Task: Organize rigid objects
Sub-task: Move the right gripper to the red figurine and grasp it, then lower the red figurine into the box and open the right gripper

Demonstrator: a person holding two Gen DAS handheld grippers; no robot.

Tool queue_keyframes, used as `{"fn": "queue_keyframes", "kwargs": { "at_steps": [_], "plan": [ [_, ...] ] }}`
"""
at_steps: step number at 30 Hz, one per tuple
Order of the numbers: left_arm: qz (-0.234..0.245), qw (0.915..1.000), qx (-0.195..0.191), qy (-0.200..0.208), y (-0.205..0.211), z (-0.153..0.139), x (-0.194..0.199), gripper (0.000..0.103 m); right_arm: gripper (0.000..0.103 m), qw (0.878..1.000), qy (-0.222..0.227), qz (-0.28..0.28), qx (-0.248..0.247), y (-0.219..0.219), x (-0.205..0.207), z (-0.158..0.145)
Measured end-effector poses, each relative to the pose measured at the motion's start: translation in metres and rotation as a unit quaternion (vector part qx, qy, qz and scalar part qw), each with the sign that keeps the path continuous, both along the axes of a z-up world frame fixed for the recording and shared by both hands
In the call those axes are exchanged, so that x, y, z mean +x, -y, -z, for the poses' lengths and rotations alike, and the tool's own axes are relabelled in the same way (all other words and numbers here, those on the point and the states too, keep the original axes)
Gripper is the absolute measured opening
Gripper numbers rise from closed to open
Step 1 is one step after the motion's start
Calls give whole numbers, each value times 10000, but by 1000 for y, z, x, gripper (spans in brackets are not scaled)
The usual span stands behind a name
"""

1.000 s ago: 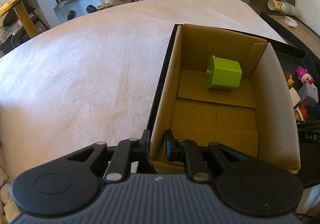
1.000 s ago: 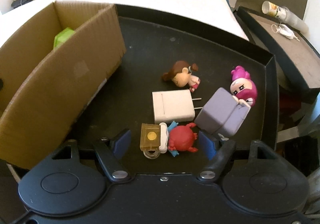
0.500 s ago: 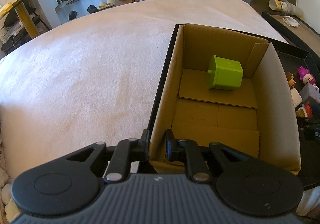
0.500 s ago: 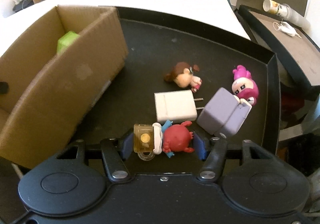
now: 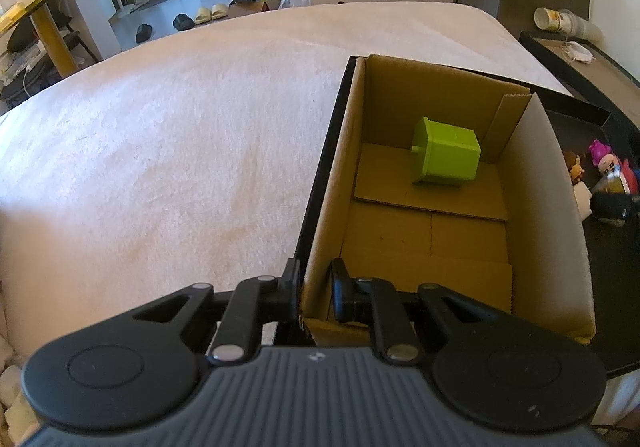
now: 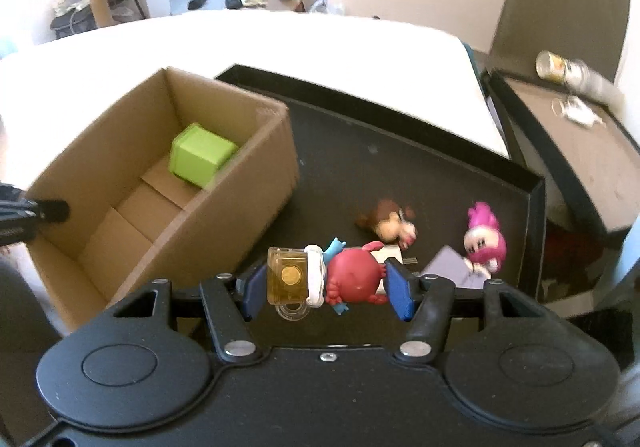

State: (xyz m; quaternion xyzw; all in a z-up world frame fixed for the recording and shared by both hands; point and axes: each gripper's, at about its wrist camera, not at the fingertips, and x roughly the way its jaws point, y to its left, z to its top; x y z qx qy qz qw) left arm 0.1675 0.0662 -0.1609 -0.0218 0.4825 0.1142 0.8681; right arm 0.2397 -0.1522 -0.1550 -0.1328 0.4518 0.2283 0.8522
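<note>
My right gripper (image 6: 326, 289) is shut on a red crab toy with an amber block (image 6: 320, 277) and holds it lifted above the black tray (image 6: 400, 163). A cardboard box (image 6: 224, 215) stands in the tray's left part with a green cube (image 6: 198, 155) at its far end. My left gripper (image 5: 316, 289) is shut on the near left wall of the cardboard box (image 5: 320, 231); the green cube (image 5: 446, 155) shows inside. On the tray lie a brown-haired figure (image 6: 388, 223), a pink figure (image 6: 482, 239) and a lilac block (image 6: 452, 267).
The tray sits on a bed with a cream blanket (image 5: 160, 151). A second black tray (image 6: 580, 151) with a can and a mask lies to the right. A white charger (image 6: 394, 253) lies under the held toy.
My right gripper closed on the crab toy and lifted it up off the tray, rising well above the other toys. The left gripper kept its hold on the box wall.
</note>
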Motion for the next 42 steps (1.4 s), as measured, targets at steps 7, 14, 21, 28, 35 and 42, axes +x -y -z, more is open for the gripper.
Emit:
{"fn": "queue_keyframes", "kwargs": {
  "at_steps": [7, 14, 21, 28, 35, 42],
  "plan": [
    [-45, 9997, -114, 191, -4, -7, -8, 15, 59, 9994, 188, -274, -28, -22, 1, -20],
    [-82, 9992, -314, 252, -11, -8, -10, 12, 59, 9980, 338, -523, -106, -45, 2, -34],
    [-67, 9990, -348, 267, -11, -7, -10, 12, 59, 9951, 483, -811, -298, -65, 3, -38],
    [-60, 9988, -401, 276, -14, -7, -11, 12, 59, 9904, 622, -1131, -502, -88, 8, -40],
    [-55, 9986, -446, 274, -16, -5, -10, 12, 59, 9828, 740, -1520, -738, -109, 17, -34],
    [-58, 9985, -471, 272, -17, -5, -9, 12, 59, 9745, 763, -1847, -1020, -121, 20, -25]
  ]
}}
